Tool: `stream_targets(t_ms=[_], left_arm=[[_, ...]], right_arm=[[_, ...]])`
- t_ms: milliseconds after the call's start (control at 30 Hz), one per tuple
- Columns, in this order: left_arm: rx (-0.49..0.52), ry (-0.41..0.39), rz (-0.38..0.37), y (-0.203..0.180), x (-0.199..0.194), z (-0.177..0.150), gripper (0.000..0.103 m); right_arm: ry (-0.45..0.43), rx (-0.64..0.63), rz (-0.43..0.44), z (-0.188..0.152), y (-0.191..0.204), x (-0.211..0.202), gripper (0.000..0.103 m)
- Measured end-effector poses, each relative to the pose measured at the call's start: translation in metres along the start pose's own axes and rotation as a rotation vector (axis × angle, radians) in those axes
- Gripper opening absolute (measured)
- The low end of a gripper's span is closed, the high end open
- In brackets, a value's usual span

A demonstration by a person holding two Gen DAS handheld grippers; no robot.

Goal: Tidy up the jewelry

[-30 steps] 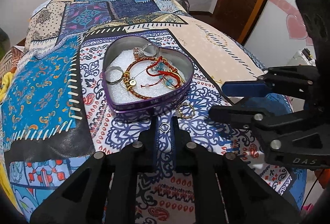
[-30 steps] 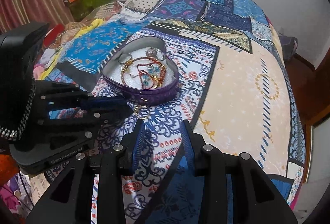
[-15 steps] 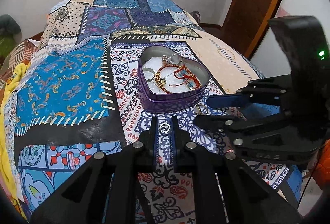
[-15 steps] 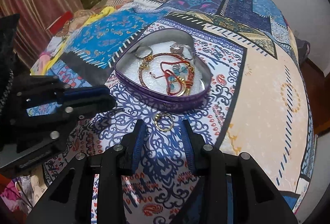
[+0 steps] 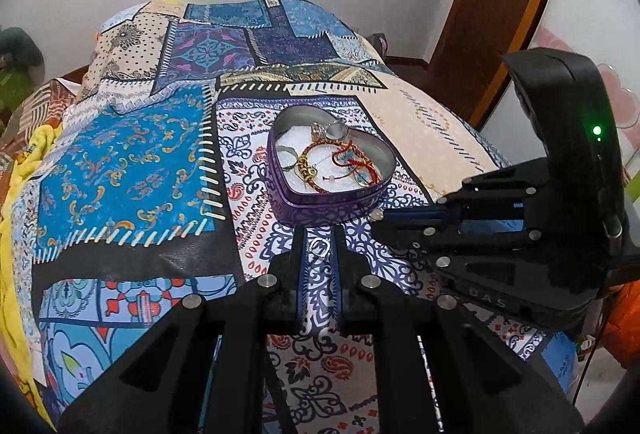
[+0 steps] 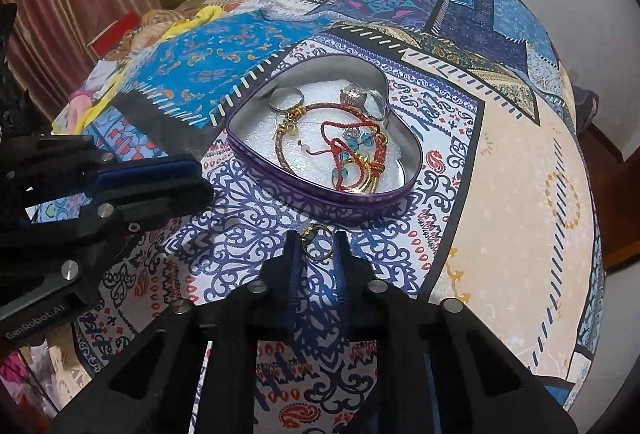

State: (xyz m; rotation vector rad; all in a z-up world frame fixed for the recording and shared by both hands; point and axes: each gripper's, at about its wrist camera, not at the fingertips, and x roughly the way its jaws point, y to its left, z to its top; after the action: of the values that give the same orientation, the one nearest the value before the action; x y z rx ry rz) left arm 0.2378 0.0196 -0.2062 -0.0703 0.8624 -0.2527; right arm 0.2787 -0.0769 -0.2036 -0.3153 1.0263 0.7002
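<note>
Purple metal forms the heart-shaped tin (image 6: 320, 194), which is set on a patchwork bedspread (image 6: 500, 194) printed in blue, cream and paisley panels, toward the near edge of the bed. Its open top shows a white, grainy foam lining on which a red-and-gold braided bracelet (image 6: 296, 158), a red cord with blue beads (image 6: 352, 150), a plain silver ring (image 6: 285, 99) and a stone-set silver ring (image 6: 362, 96) are laid in a loose tangle. Just in front of the tin's rounded wall, the right claw (image 6: 318, 242) is closed on a thin gold ring (image 6: 318, 244), which is pinched between the blue-padded fingers (image 6: 294, 254) right at the bedspread. The left claw (image 5: 319, 248) is closed on a small silver ring (image 5: 319, 248), held upright between its blue pads, just short of the tin's pointed end. Both claws are of matte black plastic with round metal bolts, and each appears at the side of the other's view. A wooden door frame (image 5: 500, 6) is seen beyond the bed's far corner.
</note>
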Motion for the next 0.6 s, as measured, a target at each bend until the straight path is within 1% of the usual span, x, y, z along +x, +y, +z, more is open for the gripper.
stream_targets(t_ms=[300,400,467,500,533,600], left_arm=[[0.006,-0.041,0.017,0.000,-0.020,0.008,0.009],[0.006,-0.052,0.018,0.000,-0.023,0.009,0.009],[0.002,-0.055,0.016,0.000,-0.024,0.008,0.009],[0.000,-0.055,0.016,0.000,-0.025,0.008,0.009],[-0.002,-0.054,0.016,0.001,-0.025,0.008,0.009],[-0.004,-0.055,0.014,0.002,-0.025,0.007,0.009]], right_arm=[[-0.056,0.018,-0.008,-0.002,0.003,-0.020,0.004],[-0.055,0.003,0.014,-0.003,0.005,-0.028,0.005],[-0.049,-0.005,0.008,-0.004,0.006,-0.029,0.006],[-0.038,-0.009,-0.010,-0.003,0.007,-0.027,0.012],[-0.031,-0.011,-0.021,-0.002,0.007,-0.025,0.022],[-0.017,-0.005,-0.031,-0.002,0.005,-0.018,0.034]])
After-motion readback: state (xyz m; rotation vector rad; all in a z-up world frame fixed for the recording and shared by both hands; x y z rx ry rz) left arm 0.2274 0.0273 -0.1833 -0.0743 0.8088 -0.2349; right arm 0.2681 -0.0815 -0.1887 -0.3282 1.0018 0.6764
